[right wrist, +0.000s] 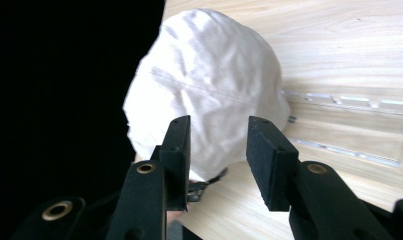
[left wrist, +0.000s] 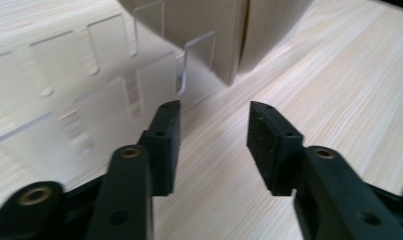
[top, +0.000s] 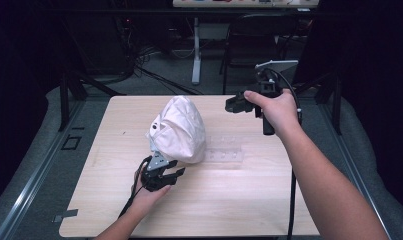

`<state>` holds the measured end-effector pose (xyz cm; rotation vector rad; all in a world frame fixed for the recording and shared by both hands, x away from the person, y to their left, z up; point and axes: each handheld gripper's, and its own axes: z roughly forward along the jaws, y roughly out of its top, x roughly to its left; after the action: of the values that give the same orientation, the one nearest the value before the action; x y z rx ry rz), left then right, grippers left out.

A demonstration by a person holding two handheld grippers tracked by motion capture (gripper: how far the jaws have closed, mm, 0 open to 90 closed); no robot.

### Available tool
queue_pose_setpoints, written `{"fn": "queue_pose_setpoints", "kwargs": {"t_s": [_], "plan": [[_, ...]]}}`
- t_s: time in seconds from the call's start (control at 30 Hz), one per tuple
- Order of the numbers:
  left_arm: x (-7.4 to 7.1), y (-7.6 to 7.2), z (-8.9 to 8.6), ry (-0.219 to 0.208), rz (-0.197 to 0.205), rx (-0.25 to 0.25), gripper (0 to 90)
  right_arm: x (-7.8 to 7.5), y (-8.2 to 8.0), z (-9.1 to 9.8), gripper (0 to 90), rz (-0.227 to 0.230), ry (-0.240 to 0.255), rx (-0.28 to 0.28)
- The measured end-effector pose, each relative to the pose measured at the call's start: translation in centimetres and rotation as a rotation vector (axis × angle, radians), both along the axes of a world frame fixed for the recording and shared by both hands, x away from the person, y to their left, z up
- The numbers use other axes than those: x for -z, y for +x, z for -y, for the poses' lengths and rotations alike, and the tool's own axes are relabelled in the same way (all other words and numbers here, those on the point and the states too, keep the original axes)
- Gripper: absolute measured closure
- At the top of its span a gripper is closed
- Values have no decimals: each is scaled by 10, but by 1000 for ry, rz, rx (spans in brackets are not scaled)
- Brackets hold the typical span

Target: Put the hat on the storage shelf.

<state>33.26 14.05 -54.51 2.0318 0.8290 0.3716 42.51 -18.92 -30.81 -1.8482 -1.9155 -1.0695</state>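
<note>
Resting low on the table point(top: 239, 210) just in front of the white cap point(top: 181, 129), the left gripper point(top: 170, 176) has its jaws spread wide with nothing between them. My guess is that it waits there to take the cap's lower edge or to steady the stand under it. In the left gripper view the same gripper point(left wrist: 214, 125) points at bare wood, with the cap's underside point(left wrist: 259, 35) a little beyond its tips and the clear plastic stand point(left wrist: 109, 85) beside and under that edge.

The cap is the landmark: it sits near the table's middle, crown up, propped on the slotted clear stand point(top: 224, 150), whose flat base runs out to the cap's right. It looks propped that way so the cap keeps its shape and can be reached from both sides.

Beyond the cap and to its right, the right gripper point(top: 232, 104) is held up in the air, well clear of the fabric. In the right gripper view this gripper point(right wrist: 218, 150) looks down on the cap's crown point(right wrist: 209, 85), jaws moderately apart and holding nothing, as if lined up for a pinch from above; the stand point(right wrist: 349, 130) lies to the side of the cap.

Count: one cap, one clear stand, one table, two grippers. Behind the table, farther than the cap, stand a chair point(top: 254, 40) and a desk leg point(top: 196, 50).
</note>
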Motion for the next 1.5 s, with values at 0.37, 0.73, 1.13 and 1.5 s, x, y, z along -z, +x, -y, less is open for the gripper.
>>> {"fn": "queue_pose_setpoints", "kwargs": {"t_s": [0.37,0.73,1.13,1.5], "plan": [[-8,-13,-36,-34,18,-76,466,23,-21,15,562,59,-85,-9],[2,-14,-82,-44,-15,-204,454,54,-47,23,518,109,-174,-43],[12,-11,-85,-46,-43,-214,452,118,-75,27,493,166,-206,-82],[15,-13,-76,-17,-41,-188,446,179,-105,38,456,232,-272,-91]]}}
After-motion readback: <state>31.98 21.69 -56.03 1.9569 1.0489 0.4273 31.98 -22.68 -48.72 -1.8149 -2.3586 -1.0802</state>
